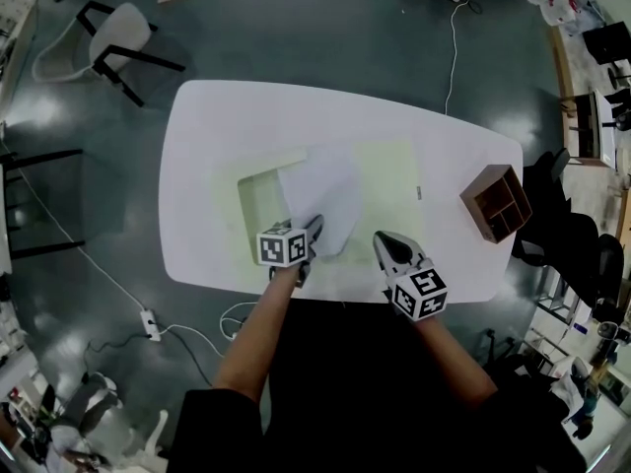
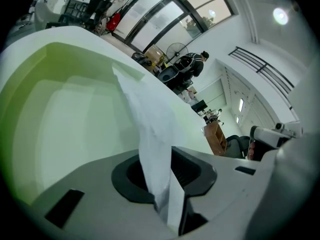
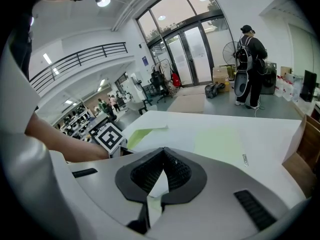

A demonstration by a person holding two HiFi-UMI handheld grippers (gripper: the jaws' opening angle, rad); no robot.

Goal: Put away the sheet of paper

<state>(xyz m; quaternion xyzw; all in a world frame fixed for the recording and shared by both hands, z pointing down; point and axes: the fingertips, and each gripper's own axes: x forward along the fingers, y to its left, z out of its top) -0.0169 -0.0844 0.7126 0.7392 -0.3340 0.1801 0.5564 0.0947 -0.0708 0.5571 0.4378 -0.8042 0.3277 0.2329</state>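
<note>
A white sheet of paper (image 1: 320, 197) lies crumpled over the middle of an open pale green folder (image 1: 394, 170) on the white table (image 1: 217, 116). My left gripper (image 1: 314, 233) is at the sheet's near edge. In the left gripper view the sheet (image 2: 150, 129) rises from between the jaws, with a dark gap beside it, so the left gripper (image 2: 167, 184) stands slightly open around the paper above the folder (image 2: 65, 114). My right gripper (image 1: 383, 239) hovers near the table's front edge, right of the sheet; its tips (image 3: 163, 151) meet and hold nothing.
A brown wooden organiser (image 1: 496, 203) sits at the table's right end. A small metal clip (image 1: 419, 191) lies beside the folder. A white chair (image 1: 113, 42) stands beyond the far left corner, and a power strip (image 1: 150, 323) with cables lies on the floor.
</note>
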